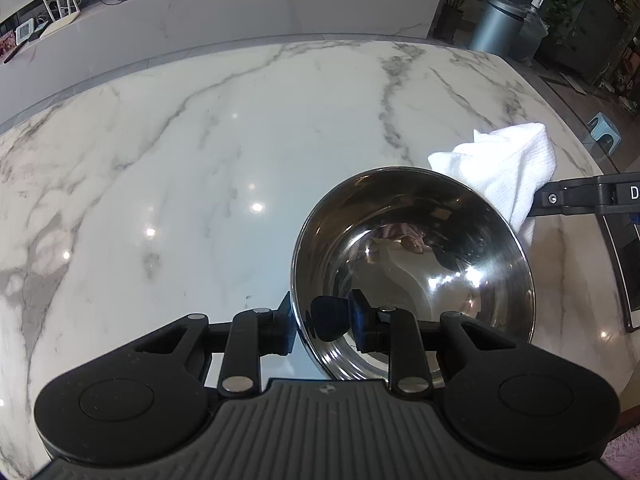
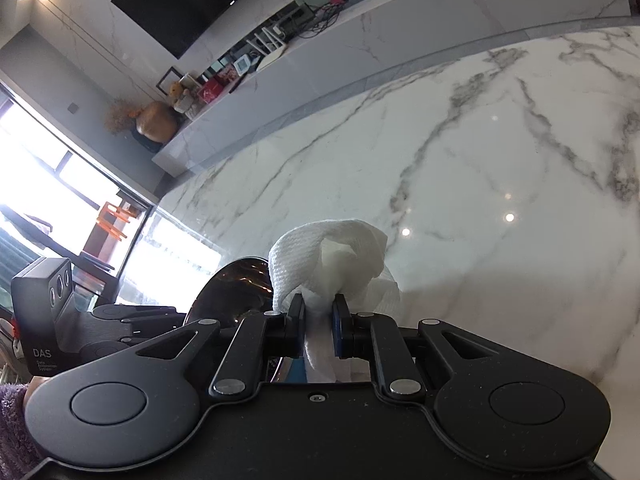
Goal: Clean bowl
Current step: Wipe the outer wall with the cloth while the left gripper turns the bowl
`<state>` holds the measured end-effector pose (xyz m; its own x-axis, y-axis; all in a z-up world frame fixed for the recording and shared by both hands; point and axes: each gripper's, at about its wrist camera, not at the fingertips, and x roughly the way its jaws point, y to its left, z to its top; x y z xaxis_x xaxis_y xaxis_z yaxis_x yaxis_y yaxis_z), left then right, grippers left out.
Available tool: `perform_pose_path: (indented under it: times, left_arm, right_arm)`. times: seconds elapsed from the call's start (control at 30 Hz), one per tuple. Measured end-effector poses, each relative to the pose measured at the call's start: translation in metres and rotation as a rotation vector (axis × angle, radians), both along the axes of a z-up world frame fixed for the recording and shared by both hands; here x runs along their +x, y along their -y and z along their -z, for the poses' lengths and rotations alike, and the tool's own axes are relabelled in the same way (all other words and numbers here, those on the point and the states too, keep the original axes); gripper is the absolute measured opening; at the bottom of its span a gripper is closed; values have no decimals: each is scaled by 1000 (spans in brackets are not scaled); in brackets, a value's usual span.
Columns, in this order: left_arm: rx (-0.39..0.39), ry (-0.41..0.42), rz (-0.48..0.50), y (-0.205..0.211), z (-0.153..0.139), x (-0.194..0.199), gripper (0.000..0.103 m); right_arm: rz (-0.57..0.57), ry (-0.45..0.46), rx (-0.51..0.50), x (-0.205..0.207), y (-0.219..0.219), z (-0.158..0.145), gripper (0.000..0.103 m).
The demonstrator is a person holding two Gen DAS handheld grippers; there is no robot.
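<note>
Here the bowl, shiny steel, is the thing to place everything by. It sits over the marble table, tipped so its open mouth faces the left wrist camera; whether its base touches the marble cannot be told. The left gripper pinches the bowl's near rim: one finger lies outside the wall, the other finger inside the hollow, and the jaws stand narrow, pressed on the thin metal. The inner finger is mirrored in the polished wall beside it.

Beyond the bowl's far right rim hangs a white cloth, bunched and crumpled, just beside the bowl; contact between them cannot be made out. The right gripper holds that cloth, jaws narrow, with a wad of fabric squeezed between the pads and the rest ballooning above the fingertips. In the left wrist view the right gripper reaches in from the right edge, its tips buried in the cloth.

From the right wrist view the bowl shows edge-on to the left of the cloth, dark and reflective, with the left gripper's body farther left still. A purple fuzzy sleeve shows at the lower left corner.
</note>
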<state>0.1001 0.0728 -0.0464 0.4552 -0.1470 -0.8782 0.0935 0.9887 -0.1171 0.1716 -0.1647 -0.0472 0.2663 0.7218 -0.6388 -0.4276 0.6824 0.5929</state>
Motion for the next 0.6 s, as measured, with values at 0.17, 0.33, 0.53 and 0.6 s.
perform_pose_path:
  times: [0.17, 0.33, 0.53, 0.6]
  left_arm:
    - [0, 6, -9, -1, 0, 1, 25]
    - [-7, 13, -21, -4, 0, 4, 25]
    - [-21, -8, -60, -5, -1, 5, 30]
    - [-46, -30, -73, -7, -1, 5, 40]
  right_arm:
    - [-16, -23, -41, 1, -5, 8, 13]
    - [-59, -55, -121, -4, -17, 21, 13]
    - [-80, -54, -150, -8, -24, 24, 13]
    - [-75, -55, -154, -8, -23, 25, 12]
